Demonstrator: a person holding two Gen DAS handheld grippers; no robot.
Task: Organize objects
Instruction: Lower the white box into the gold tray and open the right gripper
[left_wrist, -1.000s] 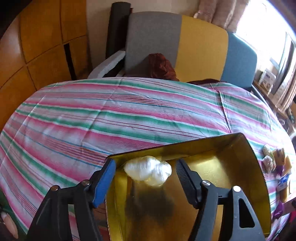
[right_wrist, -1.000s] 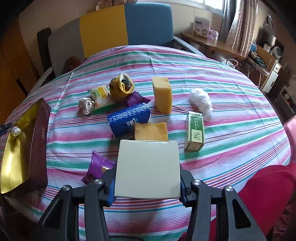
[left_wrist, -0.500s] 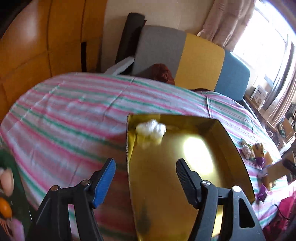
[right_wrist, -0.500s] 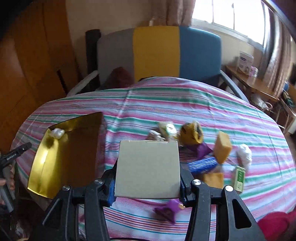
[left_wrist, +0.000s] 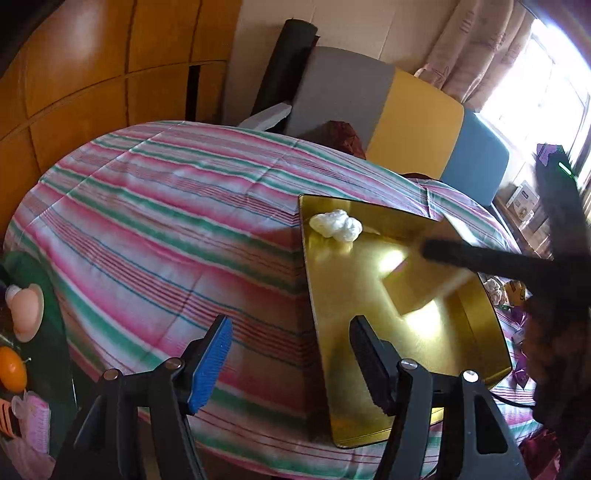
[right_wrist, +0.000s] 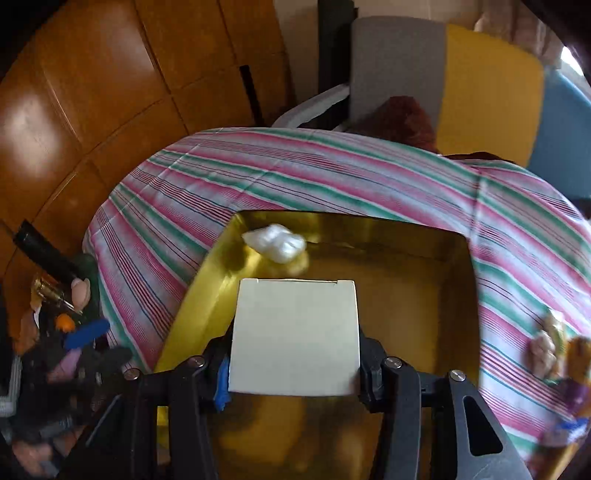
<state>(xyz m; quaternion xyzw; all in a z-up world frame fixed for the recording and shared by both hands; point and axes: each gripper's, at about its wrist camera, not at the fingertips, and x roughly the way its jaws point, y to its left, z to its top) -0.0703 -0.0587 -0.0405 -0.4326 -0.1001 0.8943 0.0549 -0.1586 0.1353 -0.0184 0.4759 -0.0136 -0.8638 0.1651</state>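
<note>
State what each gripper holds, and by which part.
The right gripper clamps the white box by its two side edges; the left gripper is open, holding nothing.

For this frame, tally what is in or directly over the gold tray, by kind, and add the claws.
White plastic-wrapped bundle lying in the gold tray: 1
Cream box held over the tray by the right claw: 1
Claws, counting the open, empty left claw: 2
Total: 4

My right claw gripping cream-white box; gold tray gleaming, holding white wad; cloth showing pink-green-white stripes.
</note>
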